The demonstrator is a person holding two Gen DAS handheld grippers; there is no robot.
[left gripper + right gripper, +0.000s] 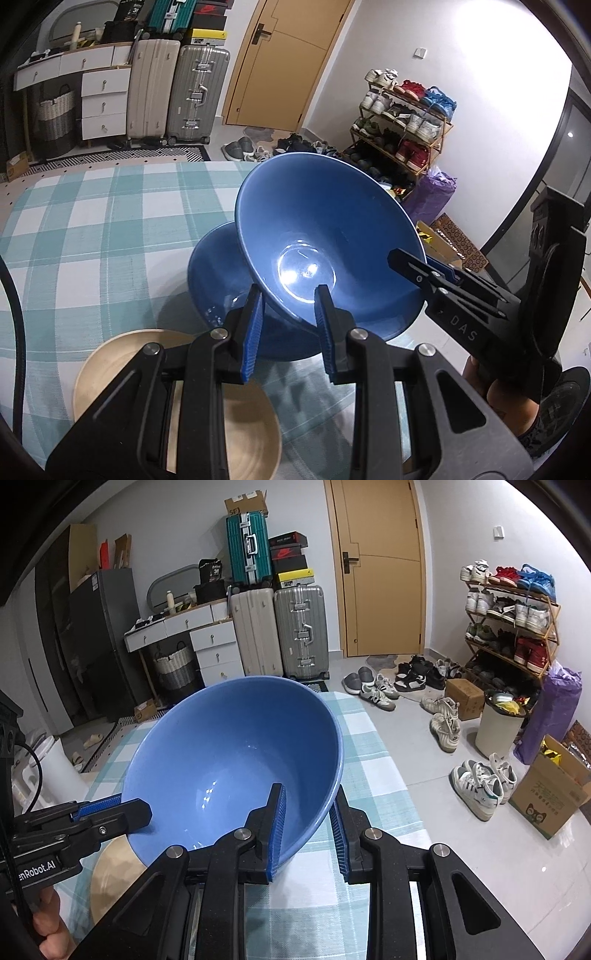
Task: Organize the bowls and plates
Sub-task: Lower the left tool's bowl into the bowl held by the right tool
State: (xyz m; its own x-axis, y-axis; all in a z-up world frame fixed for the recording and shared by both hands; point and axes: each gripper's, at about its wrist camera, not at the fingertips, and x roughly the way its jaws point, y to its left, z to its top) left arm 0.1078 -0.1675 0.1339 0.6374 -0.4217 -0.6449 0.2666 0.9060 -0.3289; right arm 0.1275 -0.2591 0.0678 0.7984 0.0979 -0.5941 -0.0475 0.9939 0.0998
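A large blue bowl (325,229) is held tilted in the air above a second blue bowl (218,273) that rests on the checked tablecloth. My left gripper (288,332) straddles the near rim of the held bowl, one finger inside and one outside. My right gripper (306,834) is shut on the same bowl (229,753) at its right rim; it also shows in the left wrist view (436,273). A tan wooden plate (122,354) lies on the cloth below my left gripper, and its edge shows in the right wrist view (110,867).
The table with the green and white checked cloth (92,229) ends at its far edge near the suitcases (177,92). A shoe rack (513,620), loose shoes, a bin (498,727) and cardboard boxes (550,797) stand on the floor to the right.
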